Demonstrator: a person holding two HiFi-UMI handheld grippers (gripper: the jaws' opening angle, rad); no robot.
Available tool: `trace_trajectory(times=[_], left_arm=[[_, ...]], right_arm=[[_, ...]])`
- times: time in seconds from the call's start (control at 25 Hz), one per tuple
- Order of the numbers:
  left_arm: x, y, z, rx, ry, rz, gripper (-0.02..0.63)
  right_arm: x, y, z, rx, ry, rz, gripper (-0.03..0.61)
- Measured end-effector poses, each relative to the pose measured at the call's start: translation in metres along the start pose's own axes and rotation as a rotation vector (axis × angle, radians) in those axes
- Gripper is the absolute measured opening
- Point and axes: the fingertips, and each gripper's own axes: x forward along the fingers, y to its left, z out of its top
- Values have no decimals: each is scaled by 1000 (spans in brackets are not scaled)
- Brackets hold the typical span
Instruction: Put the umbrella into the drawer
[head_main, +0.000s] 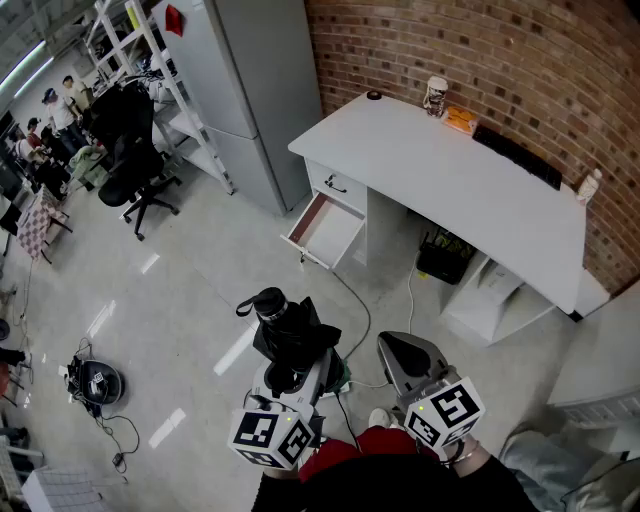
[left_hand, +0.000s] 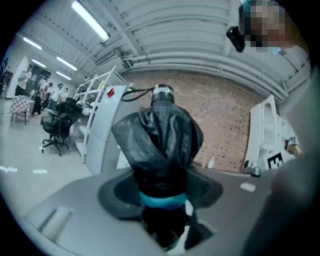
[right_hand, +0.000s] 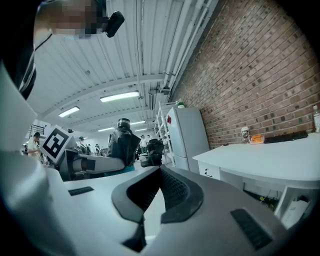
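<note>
A folded black umbrella (head_main: 290, 335) with a round cap stands up between the jaws of my left gripper (head_main: 293, 372), which is shut on it over the floor. Seen from the left gripper view, the umbrella (left_hand: 160, 145) fills the middle, and a teal band wraps it just above the left gripper (left_hand: 163, 202). My right gripper (head_main: 405, 352) hovers beside it, shut and holding nothing. In the right gripper view its pads meet at the tip of the right gripper (right_hand: 160, 172), and the umbrella (right_hand: 124, 142) shows at left. The white desk (head_main: 450, 170) has its lower drawer (head_main: 322, 232) pulled open and bare inside.
A grey cabinet (head_main: 260, 90) stands left of the desk, against a brick wall. A cup (head_main: 435, 95), an orange packet (head_main: 460, 120) and a keyboard (head_main: 515, 155) lie on the desk. A black bin (head_main: 445, 258) sits under it. A cable (head_main: 355, 300) runs across the floor. An office chair (head_main: 135, 165) is far left.
</note>
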Motion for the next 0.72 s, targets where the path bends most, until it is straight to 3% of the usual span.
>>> trace_trajectory(times=[0.36,0.72], left_arm=[[14,-17,4,9,-20,27,230],[26,-23,14,22,-50,55,232]], right_arm=[[-13,-22,4,-8,-5,41,2],[-22,-52,0,-15,53,13,2]])
